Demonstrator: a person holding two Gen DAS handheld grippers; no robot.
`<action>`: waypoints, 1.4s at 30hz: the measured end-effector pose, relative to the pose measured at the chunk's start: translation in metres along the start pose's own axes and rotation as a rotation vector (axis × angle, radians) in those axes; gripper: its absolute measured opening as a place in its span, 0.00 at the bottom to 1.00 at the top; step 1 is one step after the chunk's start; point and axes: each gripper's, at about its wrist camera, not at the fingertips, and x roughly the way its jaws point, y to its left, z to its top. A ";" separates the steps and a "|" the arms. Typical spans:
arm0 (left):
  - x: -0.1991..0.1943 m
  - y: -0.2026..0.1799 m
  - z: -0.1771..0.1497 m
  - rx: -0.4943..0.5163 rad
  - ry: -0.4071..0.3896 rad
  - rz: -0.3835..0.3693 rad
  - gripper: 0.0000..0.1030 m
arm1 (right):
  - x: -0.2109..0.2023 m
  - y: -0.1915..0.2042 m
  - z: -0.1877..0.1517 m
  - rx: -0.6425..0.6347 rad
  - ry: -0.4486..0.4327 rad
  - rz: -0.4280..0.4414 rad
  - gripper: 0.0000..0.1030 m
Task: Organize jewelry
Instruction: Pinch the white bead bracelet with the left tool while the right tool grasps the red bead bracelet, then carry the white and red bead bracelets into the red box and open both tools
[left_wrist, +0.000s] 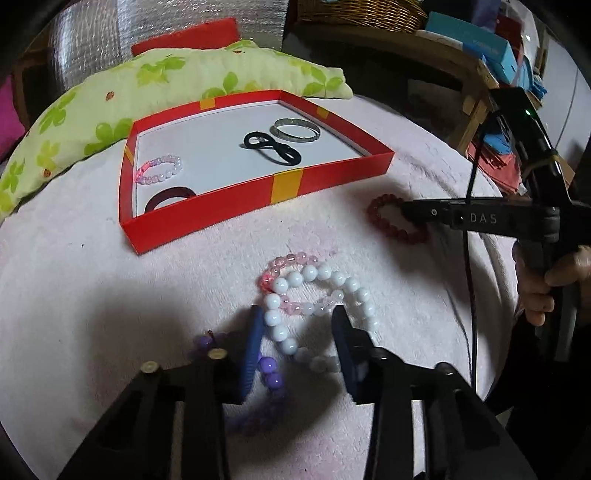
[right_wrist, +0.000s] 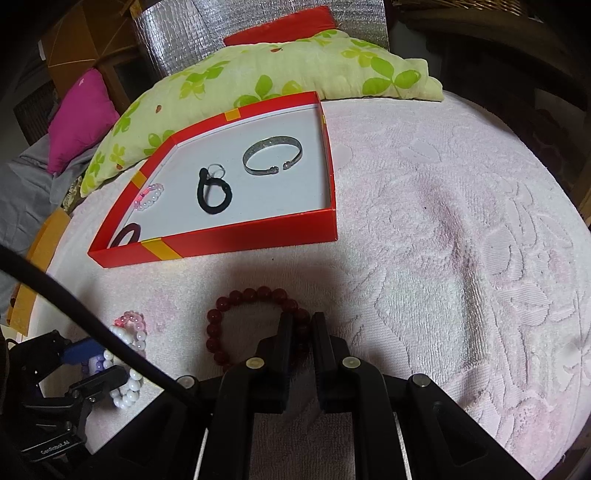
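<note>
A white bead bracelet (left_wrist: 325, 273), tangled with a pink one (left_wrist: 291, 260), lies on the pale pink towel (left_wrist: 92, 295). My left gripper (left_wrist: 297, 325) stands open around their near strands, with a purple bead bracelet (left_wrist: 269, 373) under it. The left gripper (right_wrist: 92, 363) also shows in the right wrist view. My right gripper (right_wrist: 303, 325) is shut on the red bead bracelet (right_wrist: 236, 299), which rests on the towel. The red box (left_wrist: 258, 192) behind holds a silver bangle (left_wrist: 294, 129), a black hair tie (left_wrist: 271, 147), a pink bead bracelet (left_wrist: 160, 170) and a dark maroon band (left_wrist: 168, 197).
A green-flowered pillow (left_wrist: 166, 81) lies against the box's far side, with a red cushion (left_wrist: 192, 35) behind it. A wooden shelf with boxes (left_wrist: 472, 48) stands at the right. A black cable (right_wrist: 110, 332) crosses the right wrist view. A hand (left_wrist: 535, 284) holds the right gripper's handle.
</note>
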 end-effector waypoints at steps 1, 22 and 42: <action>0.000 -0.001 0.000 0.007 0.001 0.004 0.24 | 0.000 0.000 0.000 0.000 0.000 -0.001 0.11; -0.004 -0.006 -0.005 0.038 -0.004 -0.003 0.09 | -0.003 0.000 0.001 -0.009 -0.013 0.029 0.11; -0.075 0.018 0.011 -0.064 -0.199 -0.068 0.09 | -0.041 0.038 0.016 -0.014 -0.101 0.313 0.10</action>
